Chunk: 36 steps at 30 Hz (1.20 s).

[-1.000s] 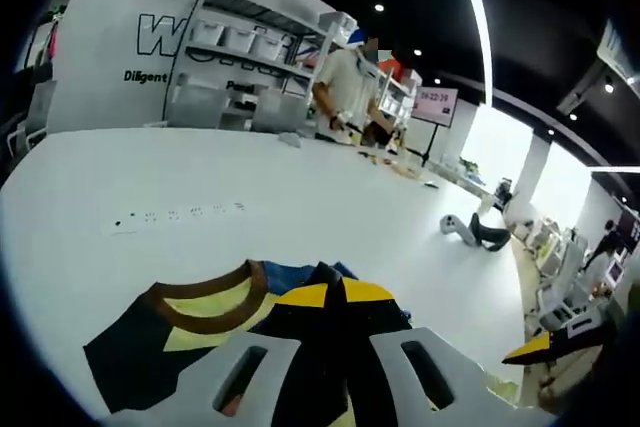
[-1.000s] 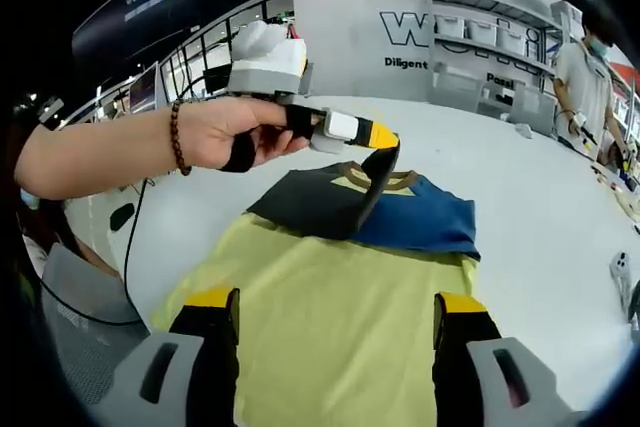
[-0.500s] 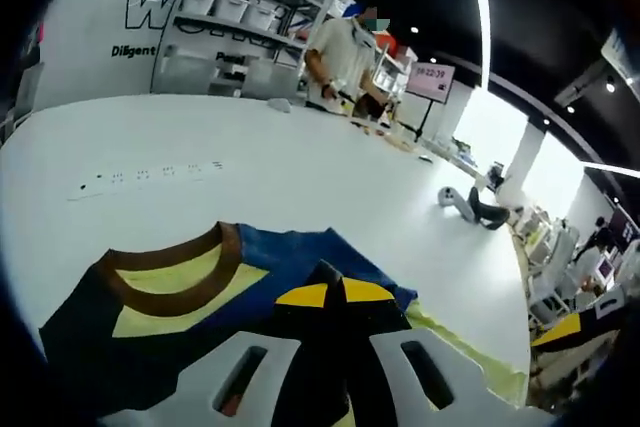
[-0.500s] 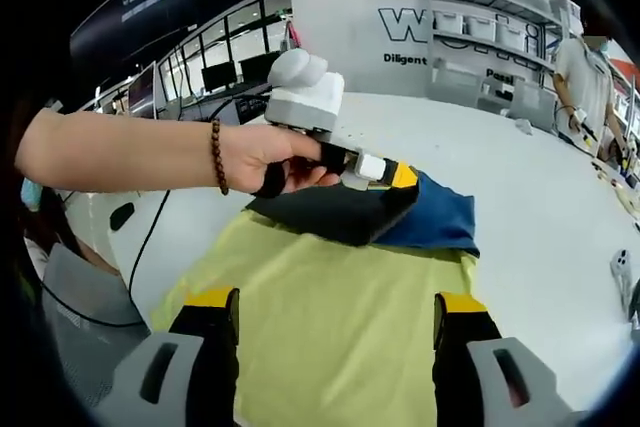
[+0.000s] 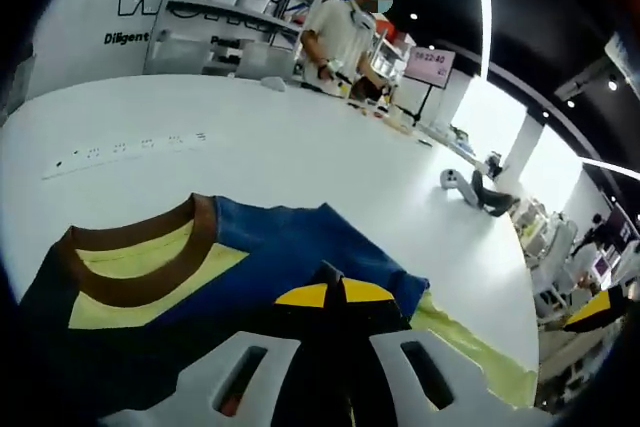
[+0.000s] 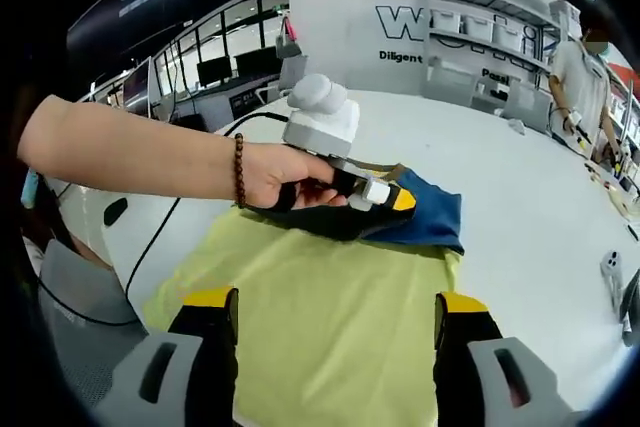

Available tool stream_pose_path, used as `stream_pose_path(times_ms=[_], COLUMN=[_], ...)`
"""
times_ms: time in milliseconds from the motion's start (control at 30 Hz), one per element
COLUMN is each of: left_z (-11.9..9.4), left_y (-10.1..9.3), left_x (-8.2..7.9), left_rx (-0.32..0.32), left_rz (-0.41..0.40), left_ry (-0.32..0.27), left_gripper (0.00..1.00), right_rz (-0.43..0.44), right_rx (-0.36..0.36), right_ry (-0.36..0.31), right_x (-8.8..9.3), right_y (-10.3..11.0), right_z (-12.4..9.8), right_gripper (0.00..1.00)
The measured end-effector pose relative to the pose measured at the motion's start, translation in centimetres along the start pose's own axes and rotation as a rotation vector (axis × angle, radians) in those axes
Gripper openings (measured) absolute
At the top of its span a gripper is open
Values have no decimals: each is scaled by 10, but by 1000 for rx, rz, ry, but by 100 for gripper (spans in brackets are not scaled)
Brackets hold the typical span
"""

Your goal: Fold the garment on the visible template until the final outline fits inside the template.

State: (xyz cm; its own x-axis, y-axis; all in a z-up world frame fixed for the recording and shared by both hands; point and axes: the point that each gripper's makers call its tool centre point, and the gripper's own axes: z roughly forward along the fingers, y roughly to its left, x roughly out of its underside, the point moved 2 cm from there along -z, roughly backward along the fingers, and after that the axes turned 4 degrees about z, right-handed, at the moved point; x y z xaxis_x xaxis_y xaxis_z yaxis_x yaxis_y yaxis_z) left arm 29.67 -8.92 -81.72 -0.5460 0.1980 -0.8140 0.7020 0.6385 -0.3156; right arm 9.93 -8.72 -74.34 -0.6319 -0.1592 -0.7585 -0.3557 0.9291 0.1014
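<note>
A yellow garment [image 6: 320, 287] with a blue shoulder part [image 6: 432, 215] lies spread on the white table [image 6: 520, 187]. In the right gripper view a person's hand [image 6: 285, 175] holds my left gripper [image 6: 393, 198], which is shut on a dark sleeve flap folded low over the garment's top. The left gripper view looks along that shut gripper [image 5: 336, 293], black cloth pinched between its yellow tips. Beyond it lie the blue cloth [image 5: 290, 247] and the brown collar [image 5: 140, 282]. My right gripper [image 6: 335, 307] stands open above the yellow body, nothing between its jaws.
A person [image 6: 588, 72] stands at grey shelves [image 6: 480, 37] beyond the table's far side. A grey and black device [image 5: 476, 191] lies on the table to the right. A dark cable [image 6: 165, 237] hangs at the table's left edge. Small dark marks [image 5: 130, 145] line the tabletop.
My left gripper has carried the dark sleeve flap rightward and down, from hanging above the collar to lying low over the blue part. The right gripper has stayed where it was.
</note>
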Motion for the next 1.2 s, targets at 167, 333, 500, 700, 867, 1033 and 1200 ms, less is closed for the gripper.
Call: stream_pose_path(times_ms=[167, 333, 500, 700, 867, 1033, 1200], left_z=[6, 9, 12, 9, -4, -23, -31], left_y=[3, 5, 3, -4, -2, 4, 6], left_x=[4, 9, 8, 7, 2, -4, -3], left_rx=[-7, -10, 0, 8, 42, 64, 66], left_rz=[6, 16, 59, 117, 127, 86, 74], left_ry=[11, 24, 43, 54, 53, 39, 46], left_gripper=[4, 4, 4, 2, 10, 23, 27], right_rz=[4, 14, 10, 12, 18, 20, 21], right_rx=[10, 16, 12, 20, 24, 20, 19], right_ry=[3, 17, 16, 13, 12, 7, 5], right_x=[0, 3, 2, 1, 3, 2, 1], right_y=[-2, -3, -1, -2, -3, -1, -1], right_z=[-3, -3, -4, -5, -5, -5, -7], right_gripper=[79, 78, 78, 78, 79, 78, 78])
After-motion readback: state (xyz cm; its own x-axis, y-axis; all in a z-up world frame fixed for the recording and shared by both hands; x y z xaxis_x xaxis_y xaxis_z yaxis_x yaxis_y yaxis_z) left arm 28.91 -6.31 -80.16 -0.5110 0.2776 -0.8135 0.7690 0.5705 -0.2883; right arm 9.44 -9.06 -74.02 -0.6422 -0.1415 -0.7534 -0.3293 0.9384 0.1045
